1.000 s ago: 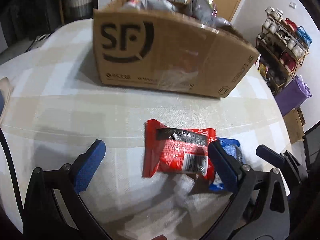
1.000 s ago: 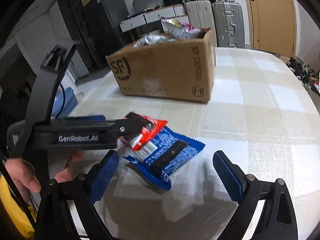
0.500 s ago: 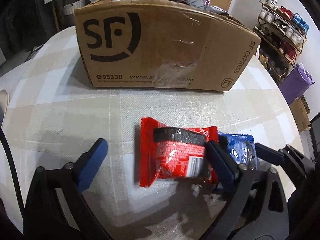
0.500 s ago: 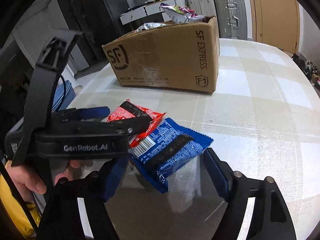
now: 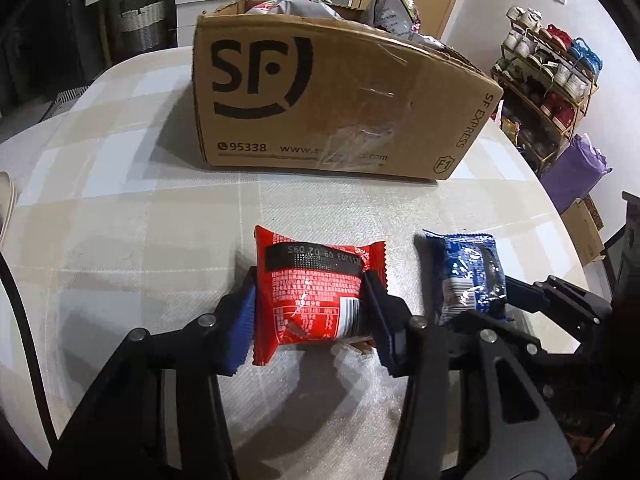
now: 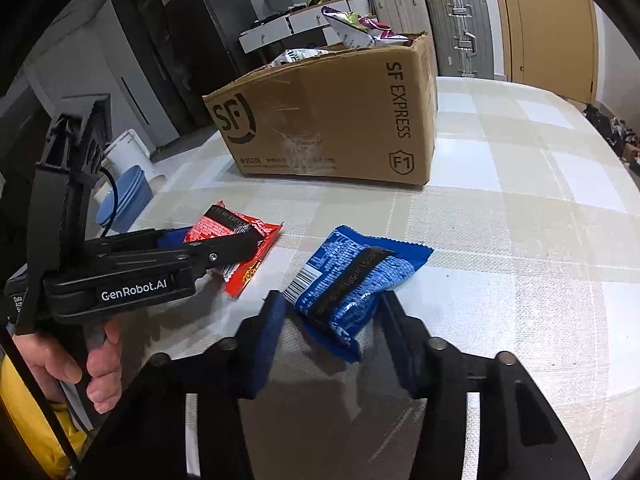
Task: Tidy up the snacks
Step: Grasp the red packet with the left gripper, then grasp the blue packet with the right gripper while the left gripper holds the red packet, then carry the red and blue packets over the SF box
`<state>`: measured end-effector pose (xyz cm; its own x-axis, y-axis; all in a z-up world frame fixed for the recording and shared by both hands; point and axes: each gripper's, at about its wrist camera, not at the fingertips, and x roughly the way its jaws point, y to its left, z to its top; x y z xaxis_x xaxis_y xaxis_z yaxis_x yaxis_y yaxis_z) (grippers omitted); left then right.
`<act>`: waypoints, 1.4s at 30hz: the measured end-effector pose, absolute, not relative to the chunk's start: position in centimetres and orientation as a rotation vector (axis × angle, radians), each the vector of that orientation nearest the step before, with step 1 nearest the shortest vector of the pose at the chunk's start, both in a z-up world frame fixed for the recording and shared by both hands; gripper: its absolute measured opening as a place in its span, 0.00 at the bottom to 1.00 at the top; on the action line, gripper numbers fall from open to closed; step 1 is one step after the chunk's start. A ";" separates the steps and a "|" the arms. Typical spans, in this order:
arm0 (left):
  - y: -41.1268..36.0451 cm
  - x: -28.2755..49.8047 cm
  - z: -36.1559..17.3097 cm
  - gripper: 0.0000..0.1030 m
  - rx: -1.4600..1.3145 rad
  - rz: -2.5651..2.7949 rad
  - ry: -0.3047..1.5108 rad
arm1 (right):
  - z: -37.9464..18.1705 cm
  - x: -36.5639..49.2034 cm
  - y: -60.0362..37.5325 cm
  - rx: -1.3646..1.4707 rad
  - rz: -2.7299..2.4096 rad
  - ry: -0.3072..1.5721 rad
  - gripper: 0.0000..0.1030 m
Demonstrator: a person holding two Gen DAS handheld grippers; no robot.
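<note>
The left gripper [image 5: 310,304] is closing its jaws against both sides of the red snack packet [image 5: 316,294], and the right gripper [image 6: 332,324] is closing its jaws likewise on the blue snack packet [image 6: 352,276]; both packets lie on the worktop [image 6: 520,240]. Neither packet is lifted yet, so both evidently remain to be stowed in the SF Express carton [image 5: 340,96], which already holds several bags. The worktop carries a pale checked cloth; suitcases [image 6: 460,36] and a shoe rack [image 5: 548,80] stand beyond.
</note>
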<state>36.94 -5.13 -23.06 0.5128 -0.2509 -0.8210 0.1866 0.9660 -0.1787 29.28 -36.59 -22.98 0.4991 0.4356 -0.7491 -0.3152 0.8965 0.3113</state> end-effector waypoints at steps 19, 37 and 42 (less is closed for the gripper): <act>-0.4 31.7 -21.7 0.43 -0.204 -0.245 1.009 | -21.8 27.7 -38.3 0.360 0.536 0.916 0.37; 0.9 26.2 -19.1 0.43 -0.202 -0.261 0.971 | -20.9 25.0 -40.5 0.487 0.585 0.898 0.37; 1.3 25.7 -18.0 0.43 -0.211 -0.260 0.957 | -18.6 24.6 -40.6 0.491 0.613 0.837 0.37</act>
